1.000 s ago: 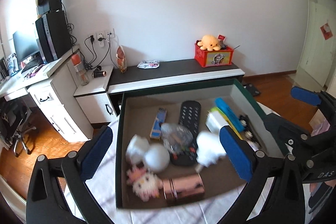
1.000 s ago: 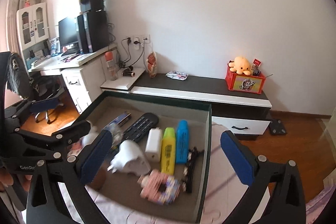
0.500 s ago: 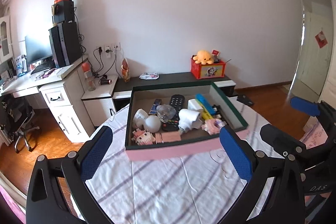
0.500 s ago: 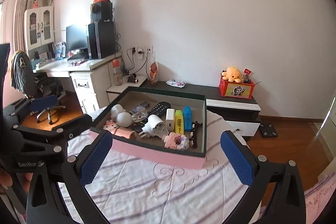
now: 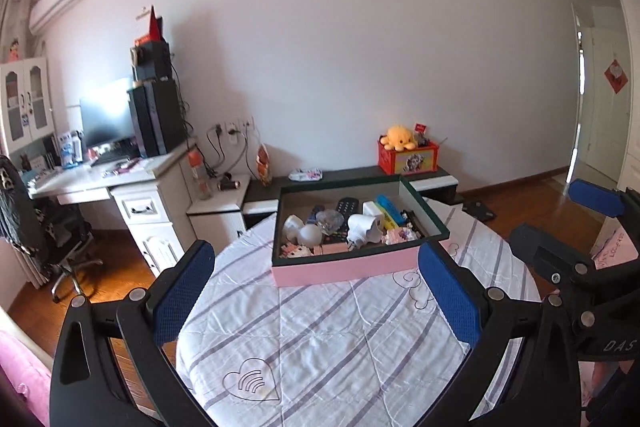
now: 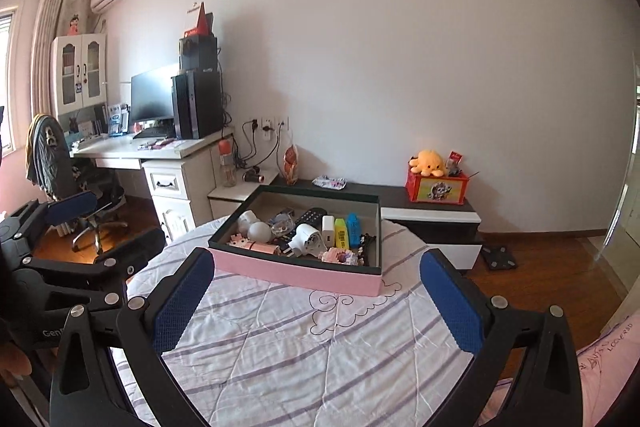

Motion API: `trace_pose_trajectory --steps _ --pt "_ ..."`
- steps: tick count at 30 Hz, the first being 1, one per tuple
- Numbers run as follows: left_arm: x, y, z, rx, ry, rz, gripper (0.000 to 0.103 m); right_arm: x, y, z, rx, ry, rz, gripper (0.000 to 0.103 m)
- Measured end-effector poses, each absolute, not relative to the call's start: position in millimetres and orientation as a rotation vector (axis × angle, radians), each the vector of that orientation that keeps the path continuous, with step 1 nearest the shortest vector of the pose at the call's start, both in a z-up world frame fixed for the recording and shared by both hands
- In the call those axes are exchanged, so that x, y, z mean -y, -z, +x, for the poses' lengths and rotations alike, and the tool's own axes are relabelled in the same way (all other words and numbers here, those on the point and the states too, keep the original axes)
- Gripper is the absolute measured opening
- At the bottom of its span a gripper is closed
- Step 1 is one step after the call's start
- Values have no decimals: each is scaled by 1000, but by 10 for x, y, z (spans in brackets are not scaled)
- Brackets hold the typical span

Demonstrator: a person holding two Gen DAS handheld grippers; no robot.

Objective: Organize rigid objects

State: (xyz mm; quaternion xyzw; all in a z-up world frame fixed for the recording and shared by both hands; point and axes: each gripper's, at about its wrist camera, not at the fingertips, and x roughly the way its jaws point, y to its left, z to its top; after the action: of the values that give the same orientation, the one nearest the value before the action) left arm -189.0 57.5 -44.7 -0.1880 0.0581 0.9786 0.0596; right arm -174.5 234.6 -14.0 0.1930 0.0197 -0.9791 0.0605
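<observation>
A pink box with a dark green rim [image 5: 344, 269] [image 6: 296, 273] stands at the far side of a round table with a striped cloth [image 5: 320, 339] [image 6: 304, 347]. It holds several small objects: a black remote [image 5: 346, 205] [image 6: 311, 215], a white plug adapter [image 5: 362, 227] [image 6: 306, 237], a white bulb [image 5: 310, 235] [image 6: 259, 231], yellow and blue highlighters [image 6: 347, 229] and a pink block toy [image 6: 339, 255]. My left gripper [image 5: 316, 291] is open and empty, well short of the box. My right gripper [image 6: 316, 297] is open and empty too; it also shows in the left wrist view [image 5: 580, 227].
Behind the table stand a white desk with a monitor and computer tower [image 6: 176, 143], an office chair [image 6: 64, 179] and a low dark cabinet [image 6: 420, 211] bearing a red box with a yellow plush toy [image 6: 434, 183]. Wooden floor lies around the table.
Both grippers have pulled back and up, away from the box. The box, which filled the views a second ago, now looks small and far across the table.
</observation>
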Motion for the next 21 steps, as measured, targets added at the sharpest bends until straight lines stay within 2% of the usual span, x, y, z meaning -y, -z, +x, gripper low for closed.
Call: trace_pose_trajectory --steps 9,21 --pt "-588 224 -1436 -229 -3045 -428 103 -2349 -17 -1373 -57 2984 499 103" --pt "-458 -118 -905 -146 -3082 -233 103 -2184 -397 -812 -102 3019 288 103"
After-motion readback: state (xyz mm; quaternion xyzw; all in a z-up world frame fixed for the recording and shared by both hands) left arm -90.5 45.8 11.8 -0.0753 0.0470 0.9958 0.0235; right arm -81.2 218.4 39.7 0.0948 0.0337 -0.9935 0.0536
